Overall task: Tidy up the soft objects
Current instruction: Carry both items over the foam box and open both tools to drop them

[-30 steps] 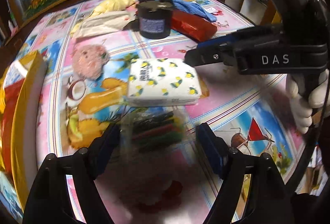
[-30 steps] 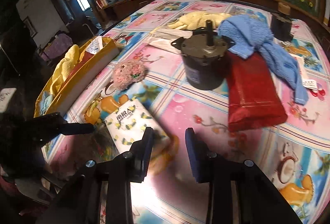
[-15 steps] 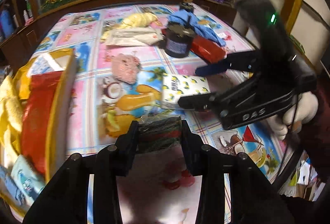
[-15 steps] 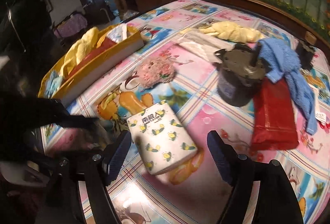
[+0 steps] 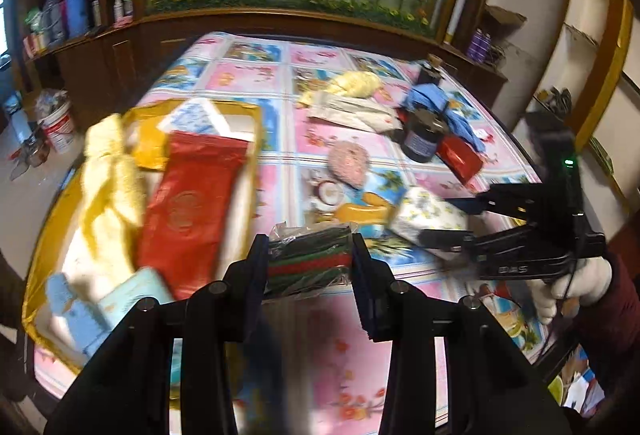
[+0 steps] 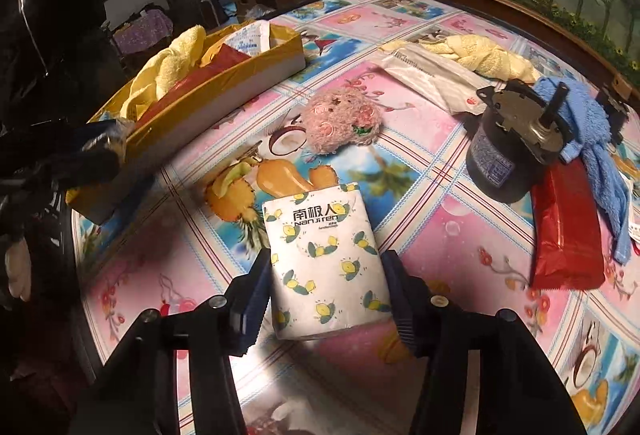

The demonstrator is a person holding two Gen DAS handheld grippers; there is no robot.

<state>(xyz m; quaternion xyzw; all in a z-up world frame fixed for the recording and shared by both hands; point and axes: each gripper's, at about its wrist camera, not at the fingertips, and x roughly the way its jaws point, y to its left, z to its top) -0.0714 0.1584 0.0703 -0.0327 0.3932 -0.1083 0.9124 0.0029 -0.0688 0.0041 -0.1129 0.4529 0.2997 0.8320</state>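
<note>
Clamped between the left gripper (image 5: 310, 263) is a clear plastic packet of dark, red and green striped fabric (image 5: 308, 259), its long axis running across from one pad to the other, lifted clear of the pink fruit-print tablecloth (image 5: 256, 75). What the next move turns on is where the yellow open-topped box (image 5: 256, 131) lies from this load: to the left and slightly ahead, near but not yet beneath the packet. The box already holds a pale yellow towel (image 5: 114, 175), a red foil pouch (image 5: 188, 211) and light blue packs. I judge a short leftward carry would put the packet over the opening. The left hand is plainly the nearer one to the box.

In the right wrist view, the right gripper (image 6: 326, 299) has its fingers pressed against both long sides of a white tissue pack printed with lemons (image 6: 326, 259), so it is gripping the pack, whose long axis points away along the fingers. Whether the pack is off the cloth I cannot tell. From here the box (image 6: 224, 83) lies far left and ahead, well apart, beyond the left tool's dark shape at the frame edge. The right hand, in a white glove (image 5: 576, 285), holds its tool low and roughly level, pointing towards the table's middle. A fuzzy pink knitted ball (image 6: 342, 125), a pale twisted towel (image 6: 480, 53) and a blue towel (image 6: 588, 119) lie loose further off, beside a black cylindrical motor (image 6: 512, 151).
</note>
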